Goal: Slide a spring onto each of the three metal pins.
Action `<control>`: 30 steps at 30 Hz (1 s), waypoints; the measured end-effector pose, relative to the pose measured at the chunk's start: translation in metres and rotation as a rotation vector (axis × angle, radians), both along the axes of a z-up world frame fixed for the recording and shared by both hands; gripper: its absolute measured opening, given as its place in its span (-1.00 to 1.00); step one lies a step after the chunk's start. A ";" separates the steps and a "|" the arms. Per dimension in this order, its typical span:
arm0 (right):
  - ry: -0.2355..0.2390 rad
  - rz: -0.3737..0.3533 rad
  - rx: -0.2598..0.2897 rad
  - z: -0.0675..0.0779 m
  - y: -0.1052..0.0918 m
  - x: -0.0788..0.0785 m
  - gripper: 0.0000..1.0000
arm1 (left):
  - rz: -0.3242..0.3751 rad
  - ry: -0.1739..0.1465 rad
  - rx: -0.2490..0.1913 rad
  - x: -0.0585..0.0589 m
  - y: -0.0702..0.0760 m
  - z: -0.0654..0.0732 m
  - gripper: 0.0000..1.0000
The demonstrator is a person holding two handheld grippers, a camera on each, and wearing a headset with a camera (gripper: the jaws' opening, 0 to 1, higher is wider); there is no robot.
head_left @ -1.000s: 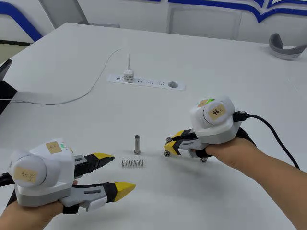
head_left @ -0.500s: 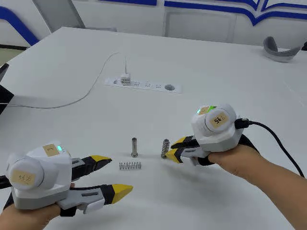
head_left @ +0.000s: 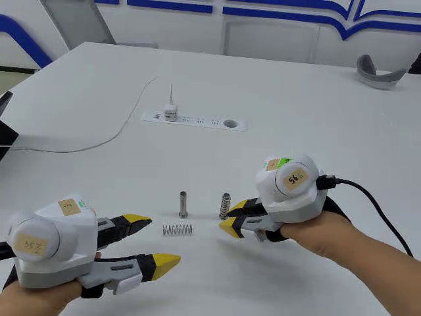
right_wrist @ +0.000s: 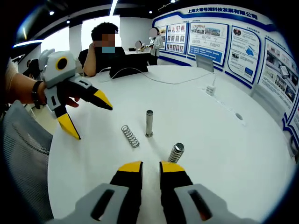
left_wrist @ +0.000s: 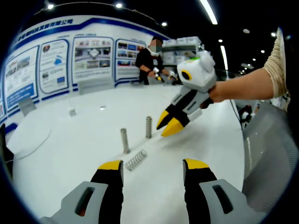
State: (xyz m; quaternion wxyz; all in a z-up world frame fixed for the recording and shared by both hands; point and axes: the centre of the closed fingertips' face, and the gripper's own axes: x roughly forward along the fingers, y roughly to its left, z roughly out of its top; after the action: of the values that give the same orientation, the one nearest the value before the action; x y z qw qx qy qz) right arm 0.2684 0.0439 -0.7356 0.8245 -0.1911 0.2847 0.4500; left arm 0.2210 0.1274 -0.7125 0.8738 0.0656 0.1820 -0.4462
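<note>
A bare metal pin (head_left: 183, 203) stands upright on the white table (head_left: 276, 131). To its right stands a second pin with a spring (head_left: 225, 205) slid over it. One loose spring (head_left: 177, 229) lies flat just in front of the bare pin. My right gripper (head_left: 233, 217) is just right of the sprung pin, clear of it, jaws a little apart and empty. In the right gripper view the sprung pin (right_wrist: 176, 152) is close above the tips (right_wrist: 150, 167). My left gripper (head_left: 154, 241) hovers wide open near the loose spring (left_wrist: 136, 159), holding nothing.
A white power strip (head_left: 194, 121) with a plug and a thin cable lies across the middle of the table. A grey curved band (head_left: 378, 71) rests at the far right. A black cable (head_left: 375, 191) trails from the right gripper. People sit and stand beyond the table.
The right gripper has drawn back from the pin, leaving the spring standing on it in plain sight. The left gripper has hardly moved. The head camera tilted slightly.
</note>
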 end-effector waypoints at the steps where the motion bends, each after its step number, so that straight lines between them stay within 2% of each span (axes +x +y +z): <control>1: 0.000 0.004 0.002 0.000 0.001 -0.001 -0.69 | 0.002 -0.001 0.000 0.000 0.001 0.000 0.05; 16: -0.015 0.114 0.009 0.003 0.037 -0.006 -0.63 | 0.009 0.001 0.004 0.000 0.002 -0.001 0.05; 30: -0.018 0.199 -0.039 -0.011 0.055 -0.001 -0.63 | 0.015 0.009 0.012 0.001 0.004 -0.003 0.05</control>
State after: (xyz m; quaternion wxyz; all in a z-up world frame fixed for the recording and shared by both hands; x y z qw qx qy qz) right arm 0.2677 0.0987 -0.7463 0.7744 -0.2387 0.2656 0.5223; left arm 0.2219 0.1319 -0.7158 0.8759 0.0677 0.1891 -0.4388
